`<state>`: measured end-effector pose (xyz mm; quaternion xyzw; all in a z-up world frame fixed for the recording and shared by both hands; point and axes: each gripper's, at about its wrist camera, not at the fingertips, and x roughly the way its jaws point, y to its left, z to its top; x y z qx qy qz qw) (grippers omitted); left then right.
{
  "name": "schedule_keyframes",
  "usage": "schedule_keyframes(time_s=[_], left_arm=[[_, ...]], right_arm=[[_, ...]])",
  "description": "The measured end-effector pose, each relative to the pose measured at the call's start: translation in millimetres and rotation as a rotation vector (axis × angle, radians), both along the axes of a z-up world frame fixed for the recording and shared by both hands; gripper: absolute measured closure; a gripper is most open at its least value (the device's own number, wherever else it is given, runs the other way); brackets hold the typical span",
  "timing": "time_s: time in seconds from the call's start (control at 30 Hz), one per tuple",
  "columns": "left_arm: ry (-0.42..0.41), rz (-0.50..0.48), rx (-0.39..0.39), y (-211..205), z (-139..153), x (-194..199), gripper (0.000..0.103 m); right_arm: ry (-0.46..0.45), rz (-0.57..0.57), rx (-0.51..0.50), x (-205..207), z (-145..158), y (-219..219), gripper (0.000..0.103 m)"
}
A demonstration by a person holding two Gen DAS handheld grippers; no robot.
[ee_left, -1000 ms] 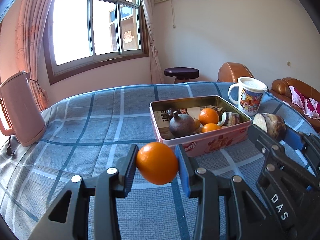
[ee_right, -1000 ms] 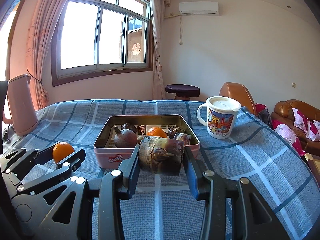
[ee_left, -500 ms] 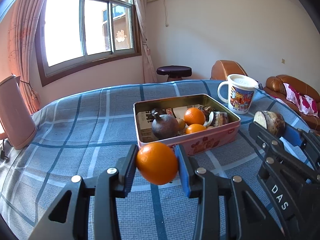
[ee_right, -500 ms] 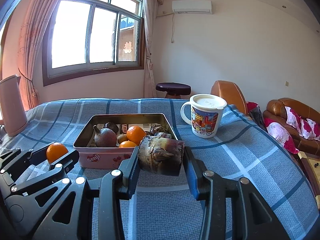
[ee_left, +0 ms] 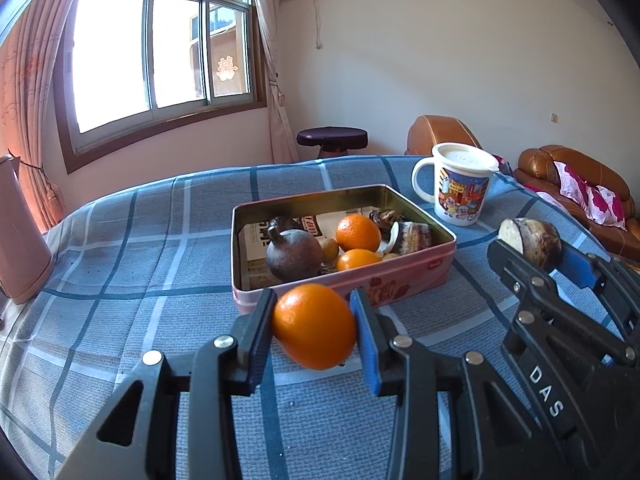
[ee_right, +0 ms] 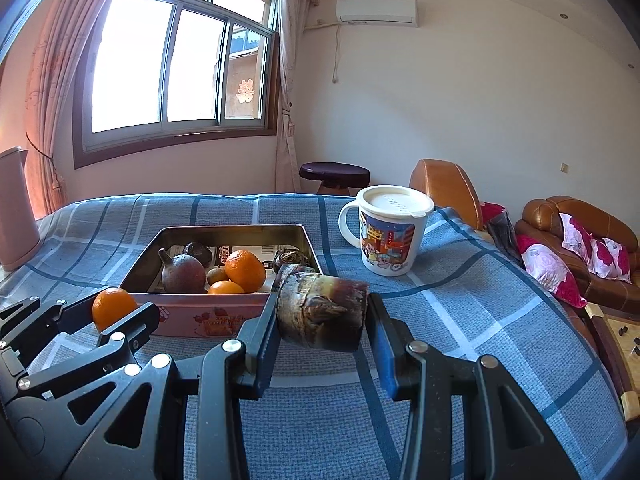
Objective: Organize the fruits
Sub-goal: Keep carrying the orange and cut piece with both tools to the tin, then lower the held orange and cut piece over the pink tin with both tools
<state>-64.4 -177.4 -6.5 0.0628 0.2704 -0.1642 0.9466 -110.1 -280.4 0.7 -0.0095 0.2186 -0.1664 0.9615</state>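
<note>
Left gripper (ee_left: 314, 326) pinches our round glossy orange (ee_left: 314, 327) mid-belly; right gripper (ee_right: 322, 318) clamps the stiff, rough brown bamboo-shoot stub (ee_right: 322, 312); both, we judge, light.

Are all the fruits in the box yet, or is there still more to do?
Almost. Already in the pink tin: two oranges, a dark round fruit and a few smaller pieces. In hand: the left claw grips another orange, and the right claw grips a brown chunky piece; both hang in front of the tin. Left to do: drop those two in. No other loose fruit shows on the blue cloth.
</note>
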Motion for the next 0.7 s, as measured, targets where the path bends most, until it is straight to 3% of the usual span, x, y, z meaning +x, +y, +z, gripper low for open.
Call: schedule_keyframes(time_s=[0.7], left_arm=[[0.049, -0.055, -0.045, -20.2, -2.2, 10.5, 0.063]], right_arm=[[0.040, -0.044, -0.034, 13.4, -1.8, -18.3, 0.060]])
